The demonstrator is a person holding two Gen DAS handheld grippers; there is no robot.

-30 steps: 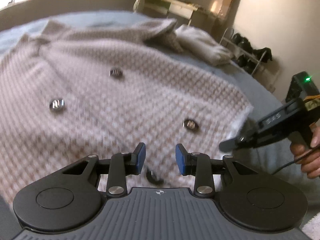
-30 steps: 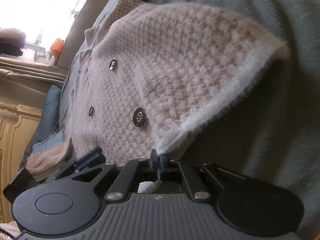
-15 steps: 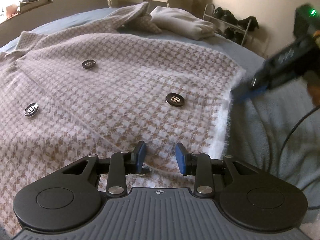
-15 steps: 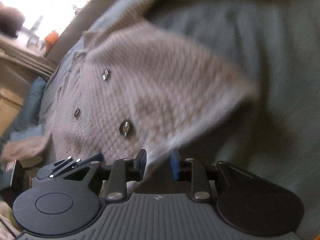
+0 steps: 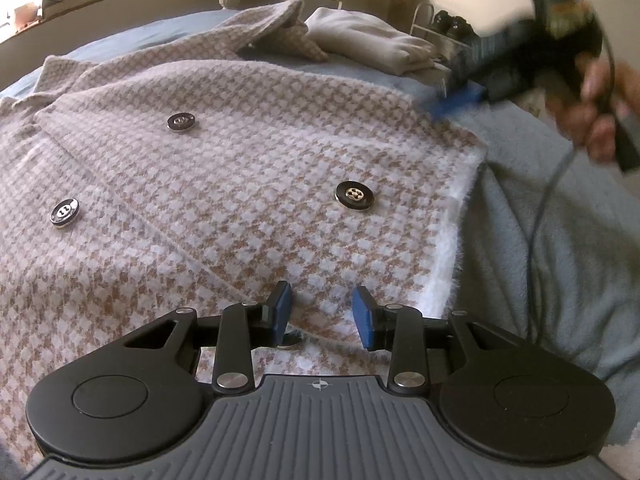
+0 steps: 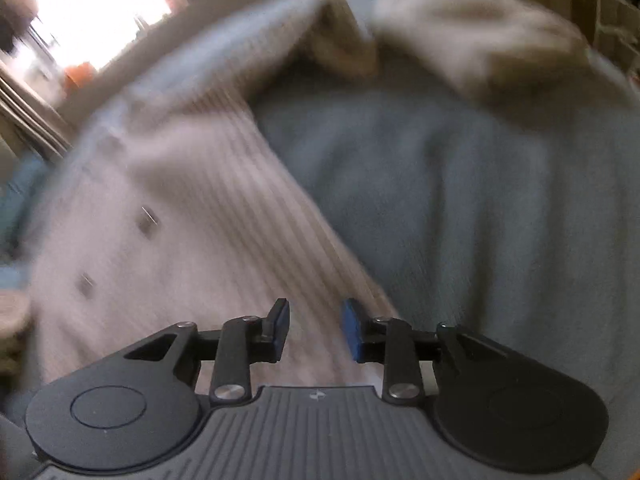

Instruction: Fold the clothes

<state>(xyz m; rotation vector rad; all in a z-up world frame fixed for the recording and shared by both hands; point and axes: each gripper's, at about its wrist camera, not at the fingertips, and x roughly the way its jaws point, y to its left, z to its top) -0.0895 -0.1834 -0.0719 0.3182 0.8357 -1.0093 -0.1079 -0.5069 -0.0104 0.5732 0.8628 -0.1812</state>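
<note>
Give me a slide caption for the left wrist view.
Open left gripper over a houndstooth coat spread on a bed.

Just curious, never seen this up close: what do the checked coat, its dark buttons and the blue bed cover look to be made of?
The coat: probably a wool-like woven cloth, matte, with a fuzzy white hem. The buttons: glossy, dark, four-holed, likely plastic or metal-rimmed; hard to say which. The bed cover: soft, napped fabric, fleece-like, with no sheen.

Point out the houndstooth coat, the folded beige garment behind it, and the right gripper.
houndstooth coat [image 5: 248, 184], left wrist view, on the front panel between the buttons.
folded beige garment [image 5: 368, 40], left wrist view, on its top surface.
right gripper [image 6: 314, 328], right wrist view, midway between its open fingertips.
</note>
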